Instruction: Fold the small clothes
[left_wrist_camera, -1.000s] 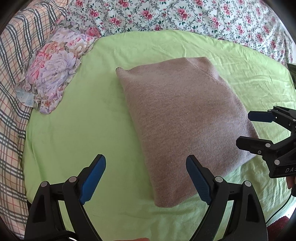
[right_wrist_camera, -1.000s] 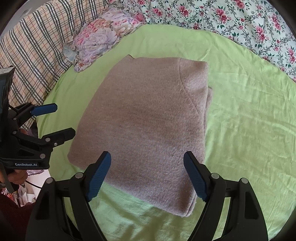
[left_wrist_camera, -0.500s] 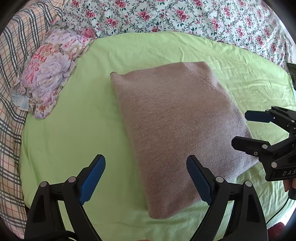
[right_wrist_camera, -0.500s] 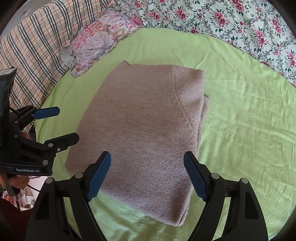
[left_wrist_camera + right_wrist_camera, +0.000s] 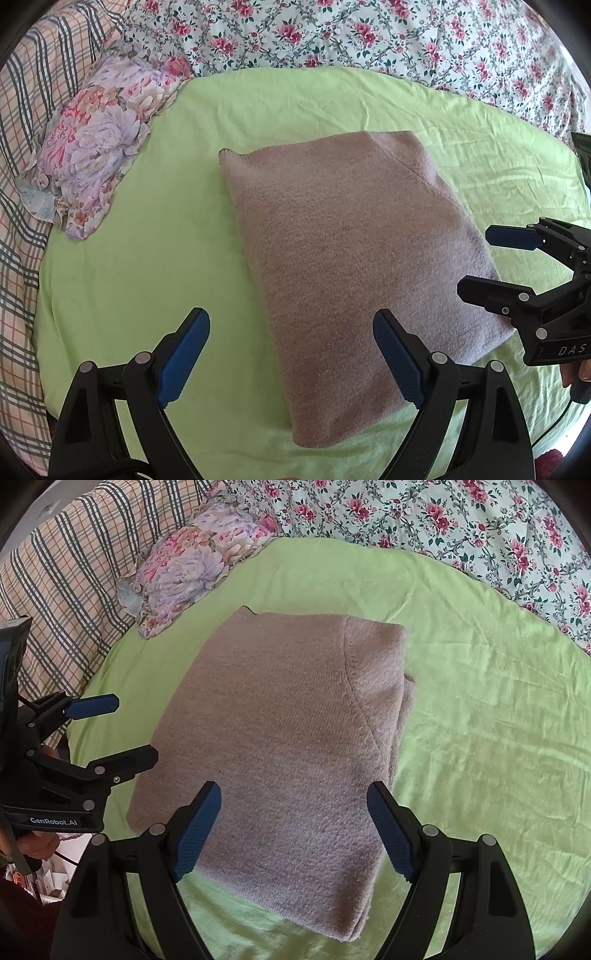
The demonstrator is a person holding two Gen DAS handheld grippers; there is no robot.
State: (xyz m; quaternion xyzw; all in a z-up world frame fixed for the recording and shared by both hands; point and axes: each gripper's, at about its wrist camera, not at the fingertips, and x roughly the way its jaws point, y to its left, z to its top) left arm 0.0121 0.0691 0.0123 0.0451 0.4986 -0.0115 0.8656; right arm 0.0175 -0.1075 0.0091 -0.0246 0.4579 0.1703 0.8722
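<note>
A mauve knit sweater lies folded into a flat rectangle on the lime green sheet; the same sweater fills the middle of the right wrist view. My left gripper hovers open above the sweater's near left corner, nothing between its blue pads. My right gripper is open over the sweater's near edge, also empty. Each gripper shows in the other's view: the right gripper at the sweater's right side, the left gripper at its left side. Neither touches the cloth.
A folded floral garment lies at the sheet's far left corner. A plaid blanket borders the left side and a rose-print bedcover runs along the back. Bare green sheet spreads right of the sweater.
Both grippers have drawn back and up from the sweater, so it sits lower and smaller in each view. Both stay open and the sweater has not moved.
</note>
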